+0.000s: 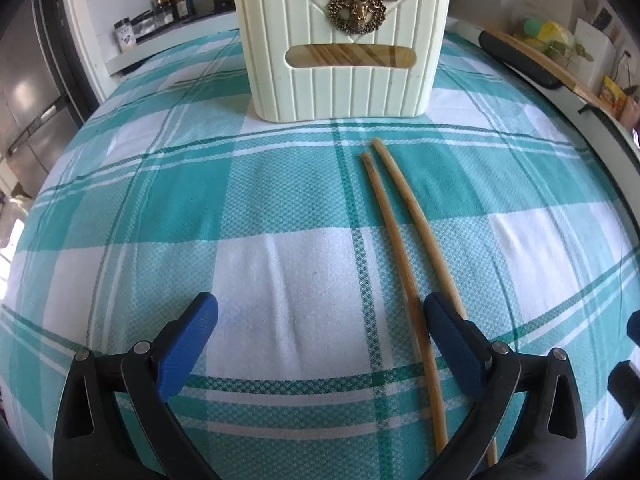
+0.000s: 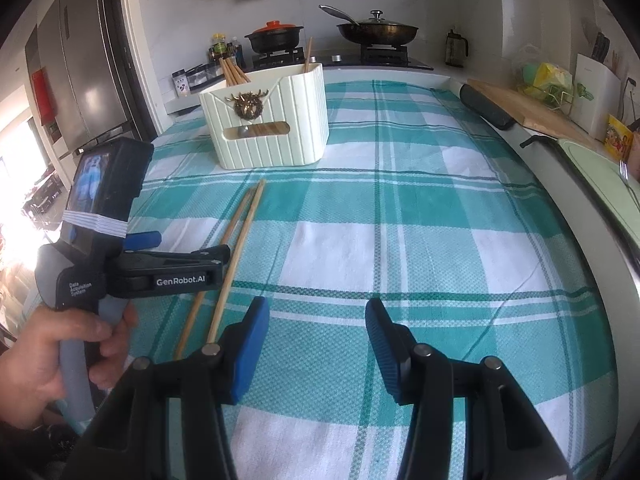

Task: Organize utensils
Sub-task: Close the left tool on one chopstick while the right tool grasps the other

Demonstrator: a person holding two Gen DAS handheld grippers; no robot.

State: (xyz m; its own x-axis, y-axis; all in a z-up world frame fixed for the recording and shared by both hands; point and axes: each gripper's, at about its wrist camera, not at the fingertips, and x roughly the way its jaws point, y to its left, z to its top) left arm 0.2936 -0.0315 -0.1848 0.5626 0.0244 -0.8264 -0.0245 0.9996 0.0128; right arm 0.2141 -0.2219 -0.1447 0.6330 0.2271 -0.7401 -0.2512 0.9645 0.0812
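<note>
The left gripper (image 1: 320, 334) is standing wide open over the checked tablecloth (image 1: 200, 200), its blue pads (image 1: 188, 344) clasping nothing. Two loose chopsticks (image 1: 394, 236) are lying side by side on the cloth, running away from it toward the holder; the left one is passing just inside its right pad, the other just outside, and whether either is touching the pad is unclear. The right gripper (image 2: 316, 344) is hanging about half open, empty, with only bare cloth between its fingers (image 2: 250, 344); the same pair of chopsticks (image 2: 236, 248) is lying just to its left, passing under the left gripper's black arm (image 2: 168, 268), which a hand (image 2: 56, 360) is gripping by the handle.

Straight ahead of both grippers, one cream holder (image 1: 340, 48) with a gold stag emblem is standing upright, well beyond the chopstick tips, with several more chopsticks (image 2: 234, 72) leaning inside it.

Ahead and to the right of the right gripper the cloth is lying open and bare as far as the counter's raised edge (image 2: 592, 224). One dark roll (image 2: 486, 108) is resting along that edge, far right of the holder.
</note>
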